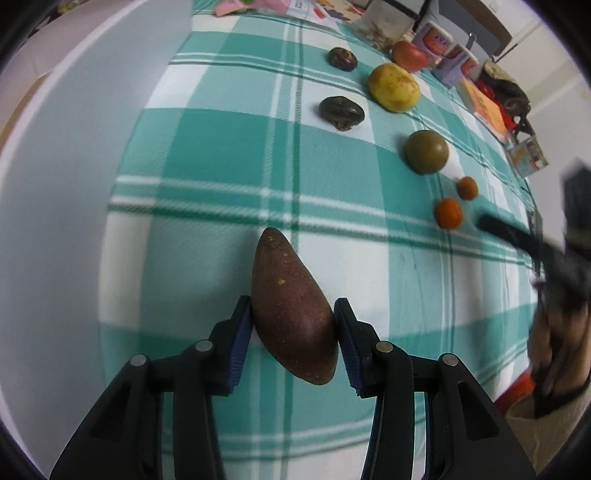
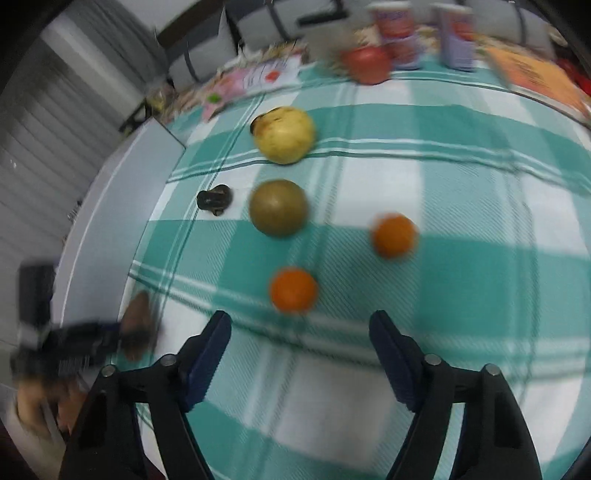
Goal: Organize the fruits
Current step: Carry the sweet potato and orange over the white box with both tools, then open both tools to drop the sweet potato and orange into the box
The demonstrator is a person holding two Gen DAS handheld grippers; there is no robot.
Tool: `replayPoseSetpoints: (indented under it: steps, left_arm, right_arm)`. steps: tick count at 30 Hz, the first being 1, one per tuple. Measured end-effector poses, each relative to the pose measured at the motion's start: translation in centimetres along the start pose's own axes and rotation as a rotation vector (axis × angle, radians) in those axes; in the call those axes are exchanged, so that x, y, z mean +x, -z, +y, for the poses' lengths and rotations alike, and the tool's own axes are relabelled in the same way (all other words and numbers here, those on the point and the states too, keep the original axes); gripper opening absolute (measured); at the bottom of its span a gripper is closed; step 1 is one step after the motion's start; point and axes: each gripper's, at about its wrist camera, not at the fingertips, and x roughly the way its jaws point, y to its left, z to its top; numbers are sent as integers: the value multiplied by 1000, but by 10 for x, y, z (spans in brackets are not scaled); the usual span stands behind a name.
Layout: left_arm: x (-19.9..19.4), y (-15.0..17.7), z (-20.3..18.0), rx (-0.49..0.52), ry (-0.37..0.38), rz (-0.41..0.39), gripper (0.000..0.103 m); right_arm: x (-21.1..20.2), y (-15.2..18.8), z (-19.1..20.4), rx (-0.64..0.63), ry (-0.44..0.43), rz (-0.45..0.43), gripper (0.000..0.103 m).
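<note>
The left gripper (image 1: 293, 317) is clamped on a brown fruit (image 1: 291, 306) over the checked cloth (image 1: 221, 155) on the table. The right gripper (image 2: 300, 332) stands apart and empty, just short of an orange (image 2: 293, 290). Beyond lie a second orange (image 2: 393, 234), a green fruit (image 2: 279, 207), a yellow fruit (image 2: 284, 134) and a red one (image 2: 367, 64). Two cartons (image 2: 402, 35) stand at the back; their contents cannot be seen.

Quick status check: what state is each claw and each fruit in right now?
Left claw: shut on the brown fruit.
Brown fruit: gripped, pointed end forward.
Right claw: open, nothing between its pads.
Two oranges: loose on the cloth, apart.
Green fruit: resting, untouched.
Yellow fruit: resting, untouched.
</note>
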Motion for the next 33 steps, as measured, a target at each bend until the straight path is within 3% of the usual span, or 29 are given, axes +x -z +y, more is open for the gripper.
replayPoseSetpoints:
  steps: [4,7,10,14,18,21,26,30,33]
  left_arm:
    - [-14,8,1,-2,23,-35,46]
    - [-26,13,-2,-6,57,-51,46]
    - [-59,20,4,-19,128,-92,46]
    - [-127,20,27,-28,168,-187,46]
    - [-172,11,78,-86,64,-256,46]
    - [-167,4,124,-172,-9,-244,46]
    - [-126,4,176,-270,-91,-153,46]
    - [-112,16,198,-322,-123,-117,46]
    - [-117,21,206,-353,-132,-143,54]
  right_arm:
    - [34,-11,9,6,80,132,32]
    - [24,-10,17,1,110,132,31]
    - [-8,-10,48,-51,77,80,31]
    - [-52,-16,137,-216,-35,24,31]
    - [-66,-17,251,-389,-181,16,31]
    - [-50,-6,310,-474,-223,49,31]
    - [10,15,379,-591,-184,118,31]
    - [41,25,391,-611,-151,151,33]
    - [44,23,386,-590,-148,144,43]
